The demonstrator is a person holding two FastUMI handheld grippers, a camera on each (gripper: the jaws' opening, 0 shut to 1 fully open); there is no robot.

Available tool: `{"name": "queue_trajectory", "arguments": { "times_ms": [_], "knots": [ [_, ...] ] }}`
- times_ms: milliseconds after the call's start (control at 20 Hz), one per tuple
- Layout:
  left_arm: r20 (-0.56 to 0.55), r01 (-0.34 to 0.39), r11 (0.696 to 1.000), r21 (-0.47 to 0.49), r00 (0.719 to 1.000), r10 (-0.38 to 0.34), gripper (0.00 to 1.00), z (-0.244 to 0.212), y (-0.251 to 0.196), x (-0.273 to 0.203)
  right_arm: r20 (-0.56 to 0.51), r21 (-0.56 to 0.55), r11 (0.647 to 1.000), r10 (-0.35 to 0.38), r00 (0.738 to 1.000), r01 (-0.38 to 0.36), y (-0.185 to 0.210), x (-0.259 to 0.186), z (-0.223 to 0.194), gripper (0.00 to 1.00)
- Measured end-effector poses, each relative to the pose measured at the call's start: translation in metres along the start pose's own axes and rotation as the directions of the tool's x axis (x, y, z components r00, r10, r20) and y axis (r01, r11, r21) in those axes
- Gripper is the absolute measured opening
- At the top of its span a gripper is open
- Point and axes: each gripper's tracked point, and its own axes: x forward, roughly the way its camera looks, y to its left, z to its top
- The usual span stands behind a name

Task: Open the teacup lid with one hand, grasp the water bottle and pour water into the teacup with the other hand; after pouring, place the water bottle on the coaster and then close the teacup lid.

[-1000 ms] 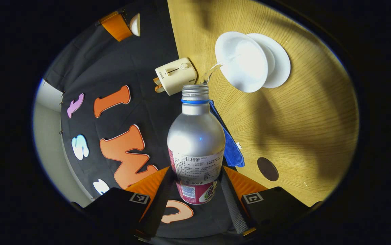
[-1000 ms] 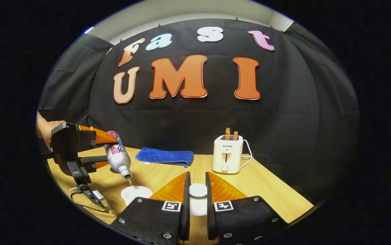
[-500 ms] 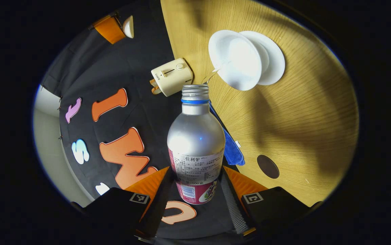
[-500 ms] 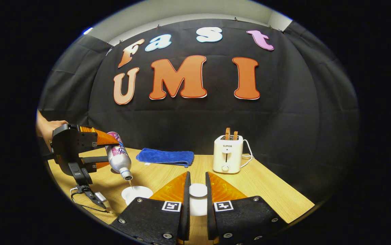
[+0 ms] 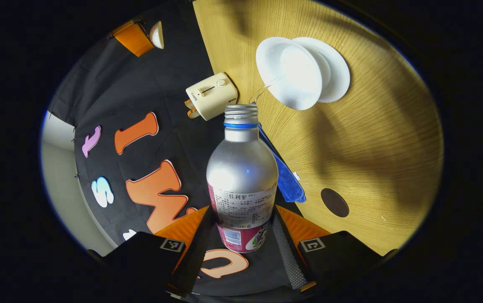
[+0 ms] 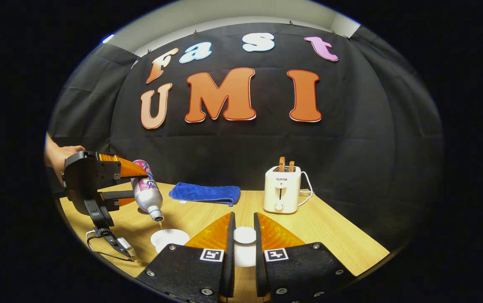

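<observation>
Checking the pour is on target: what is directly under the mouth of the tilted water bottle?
Under the water bottle mouth a thin stream falls into the open white teacup on the wooden table. The water level inside cannot be seen. The right gripper holds the teacup lid aside.

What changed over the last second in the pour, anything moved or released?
Little. The left gripper swung slightly: in its view the white teacup and cream toaster drifted left and up. No grasp taken or let go. The silver water bottle stays clamped and tilted, a thin stream still running to the teacup. The right gripper keeps the white teacup lid lifted; blue cloth unmoved.
</observation>
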Motion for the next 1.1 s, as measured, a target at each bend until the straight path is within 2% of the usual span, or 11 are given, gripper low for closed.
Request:
{"name": "queue_trajectory", "arguments": {
  "times_ms": [700, 900, 1100],
  "knots": [
    [0.009, -0.026, 0.999, 0.042, 1.000, 0.026, 0.84, 0.0028, 0.0073, -0.0024, 0.002, 0.002, 1.000, 0.004, 1.000, -0.004, 0.0052, -0.0004, 0.0022, 0.21],
    [0.023, -0.046, 0.998, 0.039, 0.999, 0.045, 0.84, 0.0063, 0.0079, -0.0027, -0.006, 0.009, 1.000, -0.015, 1.000, 0.015, 0.0019, 0.0014, -0.0002, 0.21],
    [0.025, -0.062, 0.998, -0.010, 0.998, 0.062, 0.86, 0.0080, 0.0045, -0.0018, -0.006, 0.016, 1.000, -0.018, 1.000, 0.018, 0.0026, 0.0014, 0.0003, 0.21]
  ]
}}
